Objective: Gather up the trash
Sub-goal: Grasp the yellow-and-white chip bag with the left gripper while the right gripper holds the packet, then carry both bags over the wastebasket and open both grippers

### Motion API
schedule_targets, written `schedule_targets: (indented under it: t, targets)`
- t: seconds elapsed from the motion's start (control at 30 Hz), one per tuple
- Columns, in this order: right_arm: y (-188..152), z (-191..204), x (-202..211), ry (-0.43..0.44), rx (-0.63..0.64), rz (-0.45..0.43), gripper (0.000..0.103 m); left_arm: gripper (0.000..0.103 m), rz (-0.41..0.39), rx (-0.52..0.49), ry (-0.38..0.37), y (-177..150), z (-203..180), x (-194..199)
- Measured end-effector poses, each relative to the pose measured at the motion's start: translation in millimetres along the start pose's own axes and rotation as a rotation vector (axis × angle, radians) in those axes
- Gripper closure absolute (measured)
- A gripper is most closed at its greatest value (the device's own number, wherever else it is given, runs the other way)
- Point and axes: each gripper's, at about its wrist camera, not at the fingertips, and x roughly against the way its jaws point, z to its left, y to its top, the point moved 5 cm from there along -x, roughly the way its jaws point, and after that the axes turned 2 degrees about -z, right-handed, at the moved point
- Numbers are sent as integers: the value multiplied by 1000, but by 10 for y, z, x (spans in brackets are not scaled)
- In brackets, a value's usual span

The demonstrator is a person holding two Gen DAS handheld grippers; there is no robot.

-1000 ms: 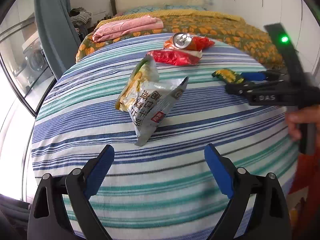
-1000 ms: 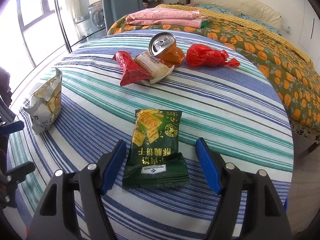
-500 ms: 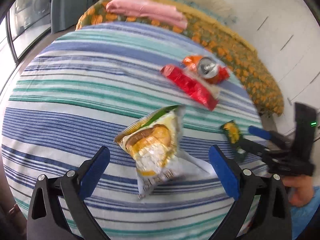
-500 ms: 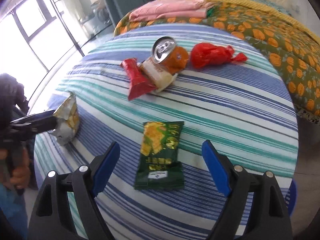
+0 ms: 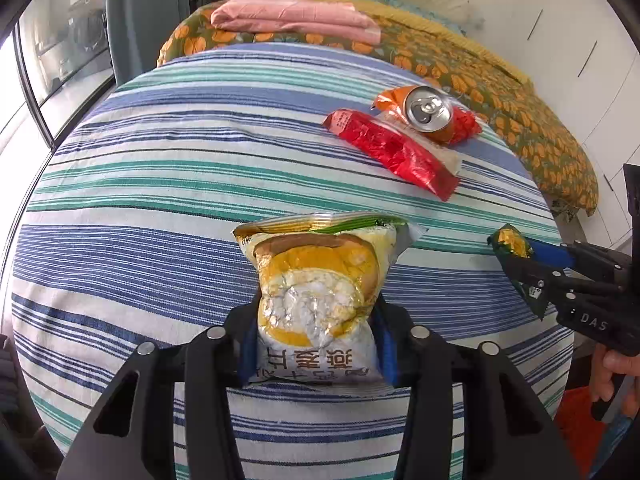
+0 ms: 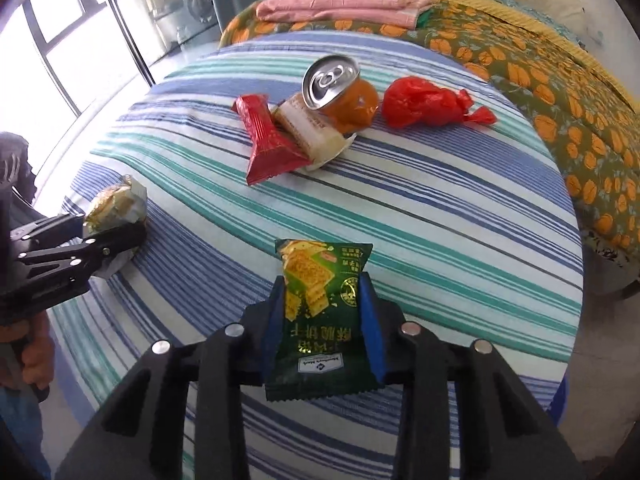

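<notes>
My left gripper is closing its jaws, and the blue pads squeeze the lower half of a yellow and white snack bag on the striped table. My right gripper is closing too, and its pads press both sides of a green cracker packet. The right wrist view shows the left gripper at the left edge holding the snack bag. The left wrist view shows the right gripper at the right edge with the green packet.
Farther back on the table lie a red wrapper, a white wrapper, an orange drink can on its side and a knotted red plastic bag. Behind the table is a bed with folded pink cloth.
Both grippers went from wide open to shut on their packets. The left one moved up over the snack bag and rolled; the right one stayed over the green packet.
</notes>
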Motion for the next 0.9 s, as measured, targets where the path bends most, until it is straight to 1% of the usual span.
schedule_targets:
  t: [0.1,0.23,0.5,0.57,0.7,0.87,0.9]
  targets:
    - [-78,-35,161,38,-20,-39,69,62,-25,-7,-22,-67,-100,93]
    - [-226,-65,343,92,-36,-77,69,62,-55,-56,-36,-216,-384,216]
    - [-487,-282,647,147,-95,-128,69,62,-70,-136,-74,-420,-1027,291]
    - [-561,-402,758,153,-120,-142,69,62,-68,-152,-91,-444,-1195,294]
    - [-717,-799,1004,121,-168,-176,69,62,-66,-205,-134,-513,-1636,322]
    - [-1015,-1467,1306,30,-243,-206,69,62,-58,-282,-223,-612,-2363,363]
    - [-1071,-1599,1347,11,-260,-209,69,62,-55,-300,-247,-633,-2562,364]
